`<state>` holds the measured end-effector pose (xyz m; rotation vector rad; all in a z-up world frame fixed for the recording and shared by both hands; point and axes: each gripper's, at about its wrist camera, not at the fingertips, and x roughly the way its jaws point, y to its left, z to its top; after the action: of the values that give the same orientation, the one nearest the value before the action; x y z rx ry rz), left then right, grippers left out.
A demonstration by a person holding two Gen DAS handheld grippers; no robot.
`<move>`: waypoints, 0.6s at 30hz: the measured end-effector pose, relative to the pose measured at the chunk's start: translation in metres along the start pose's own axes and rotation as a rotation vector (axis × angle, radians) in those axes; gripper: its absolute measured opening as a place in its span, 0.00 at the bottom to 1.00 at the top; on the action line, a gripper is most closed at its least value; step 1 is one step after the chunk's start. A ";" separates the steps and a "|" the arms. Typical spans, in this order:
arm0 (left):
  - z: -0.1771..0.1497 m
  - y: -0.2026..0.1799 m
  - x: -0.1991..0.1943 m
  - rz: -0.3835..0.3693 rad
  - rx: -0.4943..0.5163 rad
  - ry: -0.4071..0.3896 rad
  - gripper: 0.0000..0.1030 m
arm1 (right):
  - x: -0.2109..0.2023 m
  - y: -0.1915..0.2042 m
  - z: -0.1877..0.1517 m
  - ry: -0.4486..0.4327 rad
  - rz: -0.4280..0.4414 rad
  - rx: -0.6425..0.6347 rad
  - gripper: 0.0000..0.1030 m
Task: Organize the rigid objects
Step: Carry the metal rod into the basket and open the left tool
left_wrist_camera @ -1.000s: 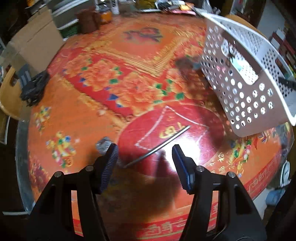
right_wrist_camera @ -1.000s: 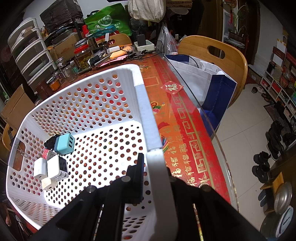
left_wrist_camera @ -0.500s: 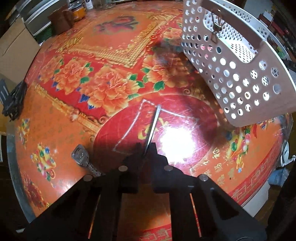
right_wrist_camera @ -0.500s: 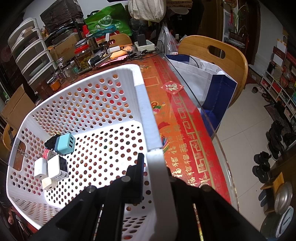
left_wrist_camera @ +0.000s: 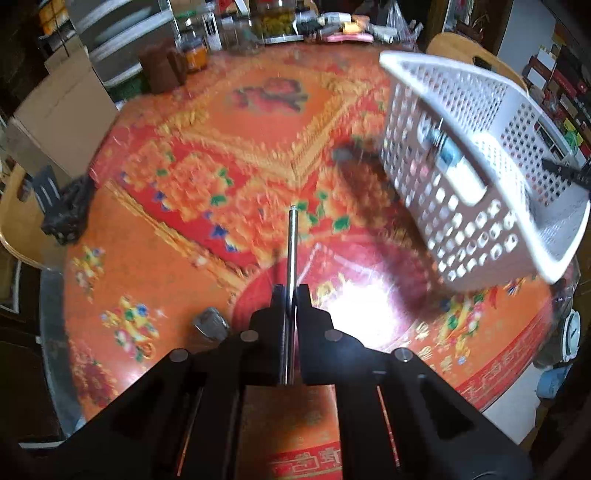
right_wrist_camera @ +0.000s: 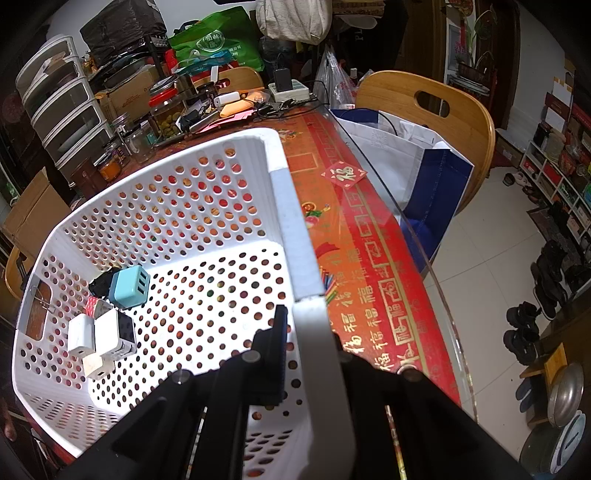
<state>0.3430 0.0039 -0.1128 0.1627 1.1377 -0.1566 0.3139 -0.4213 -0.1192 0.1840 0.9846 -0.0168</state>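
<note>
My left gripper [left_wrist_camera: 291, 295] is shut on a thin metal rod [left_wrist_camera: 292, 243], which sticks straight forward above the red and orange tablecloth [left_wrist_camera: 221, 177]. A small grey metal piece [left_wrist_camera: 210, 323] lies on the cloth just left of the gripper. My right gripper [right_wrist_camera: 306, 325] is shut on the rim of the white perforated basket [right_wrist_camera: 291, 221] and holds it tilted. The basket [left_wrist_camera: 480, 177] also shows at the right in the left wrist view. Inside it lie a teal charger [right_wrist_camera: 129, 286] and several white and black chargers [right_wrist_camera: 110, 332].
A black object [left_wrist_camera: 64, 218] lies at the table's left edge. Jars and clutter [left_wrist_camera: 280, 22] line the far side. Cardboard boxes [left_wrist_camera: 62, 110] stand at the left. A wooden chair [right_wrist_camera: 424, 110] with a white and blue bag [right_wrist_camera: 406, 162] stands beside the glass table edge [right_wrist_camera: 424, 258].
My left gripper closed on the metal rod and lifted it off the cloth; the rod now points forward. The right gripper and basket have stayed put.
</note>
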 end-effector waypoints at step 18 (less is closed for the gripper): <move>0.120 -0.168 -0.051 -0.072 0.202 -0.056 0.05 | 0.000 0.000 0.000 0.003 0.002 0.003 0.09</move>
<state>0.3941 -0.1827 -0.0255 0.2955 1.0715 -0.3383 0.3140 -0.4216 -0.1189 0.1881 0.9878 -0.0164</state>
